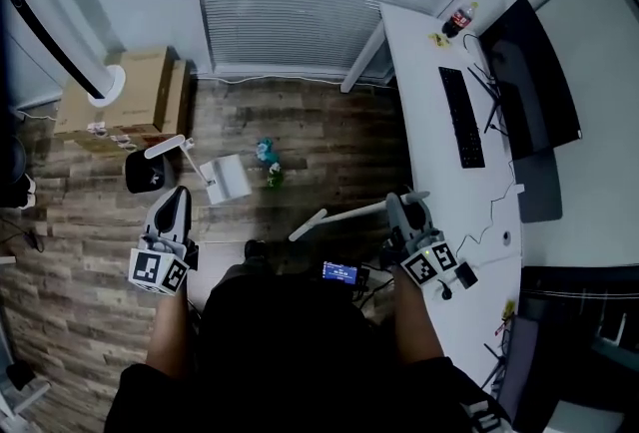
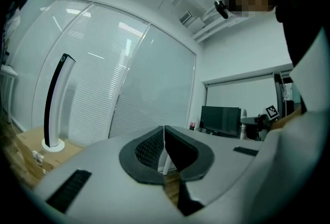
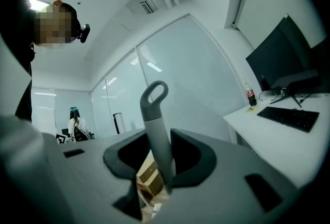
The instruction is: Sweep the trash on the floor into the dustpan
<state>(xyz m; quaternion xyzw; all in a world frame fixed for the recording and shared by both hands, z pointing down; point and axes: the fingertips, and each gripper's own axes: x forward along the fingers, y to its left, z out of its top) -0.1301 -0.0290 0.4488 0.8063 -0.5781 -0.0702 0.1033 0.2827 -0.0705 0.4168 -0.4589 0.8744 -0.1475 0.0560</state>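
**A:** What's on the left?

**B:** The left gripper (image 1: 178,198) is pinched closed with nothing in it. It sits nearer us than the dustpan (image 1: 228,180), to its left and apart from it.

**A:** And the trash?

**B:** The trash (image 1: 267,155) is a teal bit and a green bit on the floor just right of the dustpan. None of it is in the dustpan.

**A:** The broom?

**B:** Well right of the dustpan, the broom handle (image 1: 339,218) is clamped in the right gripper (image 1: 403,211). I can't make out the brush end.

**A:** So which step is this?

**B:** The approach, I'd say; sweeping hasn't begun. Next, the brush must land on the side of the trash away from the dustpan and push toward it. The free gripper would have to open to steady the dustpan.
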